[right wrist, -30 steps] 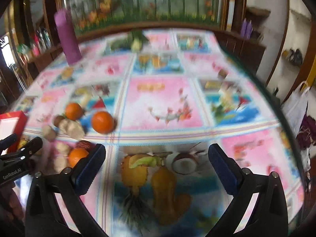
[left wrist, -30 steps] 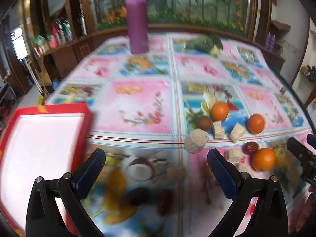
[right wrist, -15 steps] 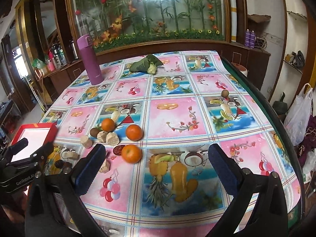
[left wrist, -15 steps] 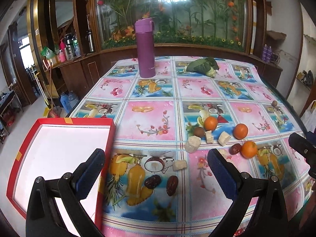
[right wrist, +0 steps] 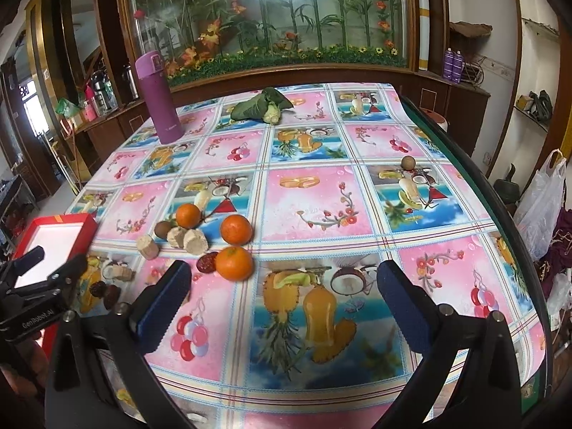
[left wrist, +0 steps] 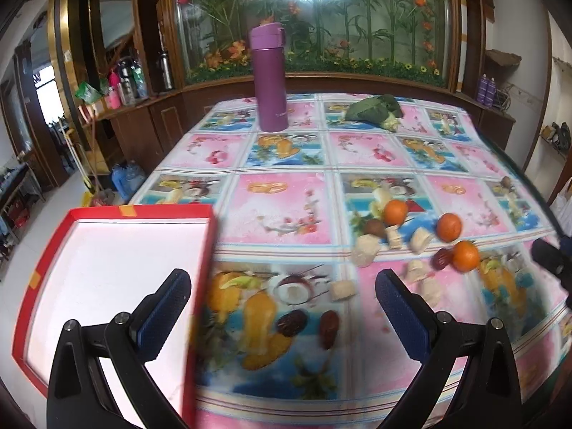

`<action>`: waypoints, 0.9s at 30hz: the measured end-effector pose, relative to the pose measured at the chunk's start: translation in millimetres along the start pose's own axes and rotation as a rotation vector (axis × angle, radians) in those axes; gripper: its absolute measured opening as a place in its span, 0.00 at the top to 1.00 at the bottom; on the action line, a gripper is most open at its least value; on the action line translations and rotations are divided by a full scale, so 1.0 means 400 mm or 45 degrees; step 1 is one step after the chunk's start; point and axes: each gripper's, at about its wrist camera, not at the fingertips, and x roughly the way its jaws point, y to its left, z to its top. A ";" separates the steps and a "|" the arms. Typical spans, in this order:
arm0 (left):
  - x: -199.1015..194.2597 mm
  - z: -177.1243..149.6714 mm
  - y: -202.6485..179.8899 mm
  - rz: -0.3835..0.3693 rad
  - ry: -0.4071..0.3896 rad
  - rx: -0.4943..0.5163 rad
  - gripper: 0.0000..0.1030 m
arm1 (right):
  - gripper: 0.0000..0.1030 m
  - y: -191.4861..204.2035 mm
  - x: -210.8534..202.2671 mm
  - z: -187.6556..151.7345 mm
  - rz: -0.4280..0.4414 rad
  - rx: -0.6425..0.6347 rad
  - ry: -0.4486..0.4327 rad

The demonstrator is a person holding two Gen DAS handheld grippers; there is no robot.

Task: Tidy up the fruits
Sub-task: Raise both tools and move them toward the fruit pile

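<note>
both sets of my fingers are spread wide with nothing in them, left gripper (left wrist: 282, 304) and right gripper (right wrist: 282, 298) just hanging over the surface (right wrist: 307, 196) with its glossy fruit-print tablecloth. using the shallow red cardboard box with the white inside (left wrist: 107, 268) as my landmark: it sits at the near left corner, partly under my left fingers. right of the box are two dark brown dates (left wrist: 311, 323), then farther right a cluster of three round oranges (right wrist: 234, 262), a small brown kiwi-like fruit (right wrist: 163, 228), another date (right wrist: 206, 262) and some pale beige chunks (right wrist: 195, 241). one little brown round fruit (right wrist: 407, 162) sits alone, well away from the box. far across from it stand a tall purple flask (right wrist: 159, 98) and a leafy green vegetable (right wrist: 262, 107).
</note>
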 end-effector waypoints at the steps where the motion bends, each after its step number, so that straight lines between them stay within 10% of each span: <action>1: 0.000 -0.011 0.006 0.022 -0.002 0.017 0.01 | 0.00 -0.006 0.001 -0.005 -0.004 -0.002 -0.002; 22: -0.001 0.031 0.041 -0.020 0.022 0.078 0.01 | 0.00 -0.326 0.136 0.126 -0.292 0.197 -0.022; 27: 0.037 0.032 0.038 0.012 0.048 0.131 0.01 | 0.01 -0.284 0.163 0.128 -0.025 0.287 0.044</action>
